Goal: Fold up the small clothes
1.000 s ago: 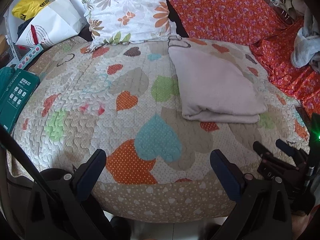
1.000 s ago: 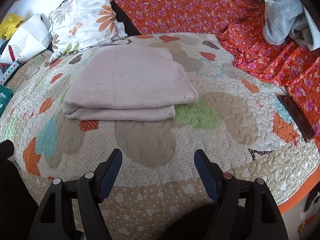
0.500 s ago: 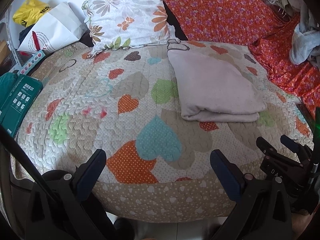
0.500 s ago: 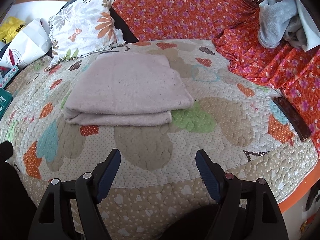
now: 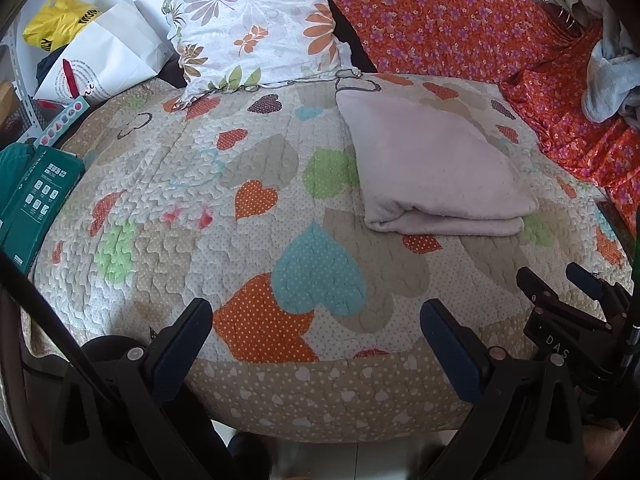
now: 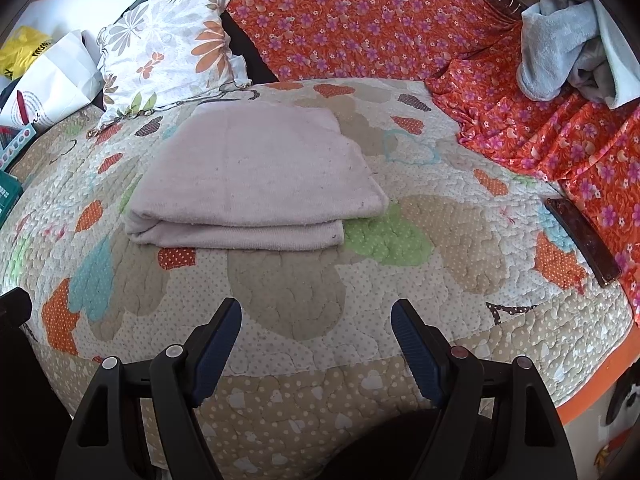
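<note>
Lying folded on the heart-patterned quilt [image 6: 440,240], the pale pink cloth [image 6: 256,176] is our landmark: a neat stack of layers, thick folded edge facing the cameras. Nearer the quilt's front border than the cloth, the right gripper [image 6: 316,344] hangs with its fingers spread wide and nothing between them, well apart from the cloth. The left gripper [image 5: 316,340] is off to the cloth's left and nearer too, jaws just as wide, empty, over an orange heart patch. Behind the cloth, a floral pillow [image 6: 168,48] leans at the quilt's far edge, almost touching the cloth's back corner. To the cloth's right, a dark phone [image 6: 584,240] lies near the quilt's edge, beside the orange flowered sheet [image 6: 380,20]. Further right, beyond that, a grey towel [image 6: 560,40] sits bunched.
</note>
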Demonstrator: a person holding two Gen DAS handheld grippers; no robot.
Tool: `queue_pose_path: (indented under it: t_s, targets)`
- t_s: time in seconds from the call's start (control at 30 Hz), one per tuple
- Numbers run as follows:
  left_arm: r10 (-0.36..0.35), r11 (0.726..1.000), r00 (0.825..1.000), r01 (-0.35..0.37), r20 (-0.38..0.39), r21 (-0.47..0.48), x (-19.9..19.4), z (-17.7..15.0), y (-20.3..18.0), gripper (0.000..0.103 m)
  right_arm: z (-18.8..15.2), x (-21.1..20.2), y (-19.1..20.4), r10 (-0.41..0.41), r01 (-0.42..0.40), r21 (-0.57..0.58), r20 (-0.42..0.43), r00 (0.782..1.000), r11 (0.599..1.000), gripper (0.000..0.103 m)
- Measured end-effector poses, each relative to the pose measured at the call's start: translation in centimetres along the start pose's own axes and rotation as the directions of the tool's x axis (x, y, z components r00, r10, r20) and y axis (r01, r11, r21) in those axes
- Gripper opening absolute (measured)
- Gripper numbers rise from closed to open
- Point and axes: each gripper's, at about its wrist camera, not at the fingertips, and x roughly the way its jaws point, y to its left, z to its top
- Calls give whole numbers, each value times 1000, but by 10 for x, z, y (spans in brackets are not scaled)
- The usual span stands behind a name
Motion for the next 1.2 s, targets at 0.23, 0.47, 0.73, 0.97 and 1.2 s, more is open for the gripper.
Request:
queue_pose_path:
  t_s: [0.23,0.47,0.73,0.97,1.2]
  targets:
    - [-8,1000,1000,9,-15,3,4,-2,-2,103,0,0,2,-5,5,-10,0,1000,1000,82]
    - [-15,1000,999,15,-31,1,7,-3,-2,103,-1,0,3,-6,6,-14,-1,1000,1000,82]
    - [-27,1000,998,26,-50,-18,11,-4,1,103,1,3,1,-5,5,-26,-2,1000,1000,82]
    - [-30,999,998,29,-55,-24,11,-4,2,103,0,3,2,-6,6,-26,-2,1000,1000,82]
    - [-30,999,998,29,-57,-25,12,-4,2,103,0,2,3,-8,8,-26,-2,1000,1000,82]
